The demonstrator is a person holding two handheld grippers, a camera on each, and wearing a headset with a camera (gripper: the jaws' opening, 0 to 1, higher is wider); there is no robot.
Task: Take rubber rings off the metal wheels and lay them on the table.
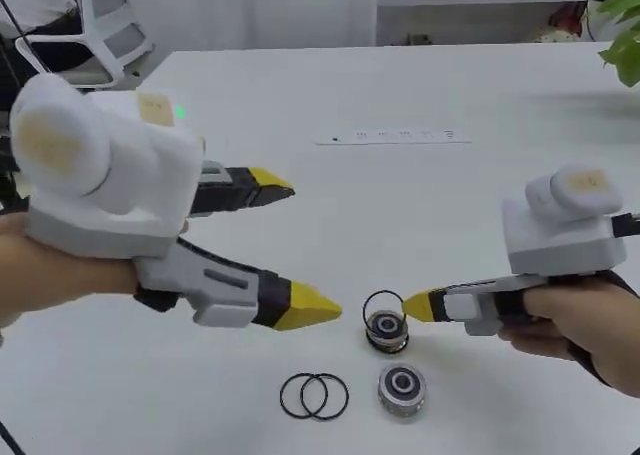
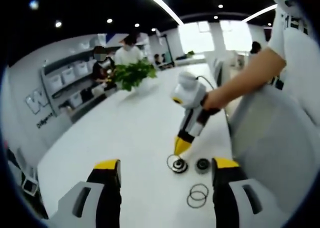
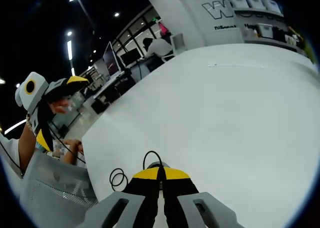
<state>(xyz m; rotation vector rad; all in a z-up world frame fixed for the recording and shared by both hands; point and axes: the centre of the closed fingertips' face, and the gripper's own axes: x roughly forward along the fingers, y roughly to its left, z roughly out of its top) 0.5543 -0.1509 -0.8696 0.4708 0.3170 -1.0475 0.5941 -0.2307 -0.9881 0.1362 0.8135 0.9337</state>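
Two metal wheels sit near the table's front edge: one (image 1: 387,330) just off the tip of my right gripper (image 1: 414,305), the other (image 1: 402,388) closer to me. A thin black rubber ring (image 1: 383,303) stands up off the first wheel, and the right gripper's jaws are shut on it. From the right gripper view the ring (image 3: 151,157) loops up behind the closed yellow tips (image 3: 160,173). Two loose rings (image 1: 314,395) lie overlapping on the table. My left gripper (image 1: 298,245) hovers open to the left of the wheels, holding nothing.
A white power strip (image 1: 395,136) lies mid-table. A leafy plant (image 1: 625,35) stands at the far right corner, and an office chair (image 1: 100,25) stands behind the table's far left. People stand by shelves in the left gripper view, behind the plant (image 2: 132,75).
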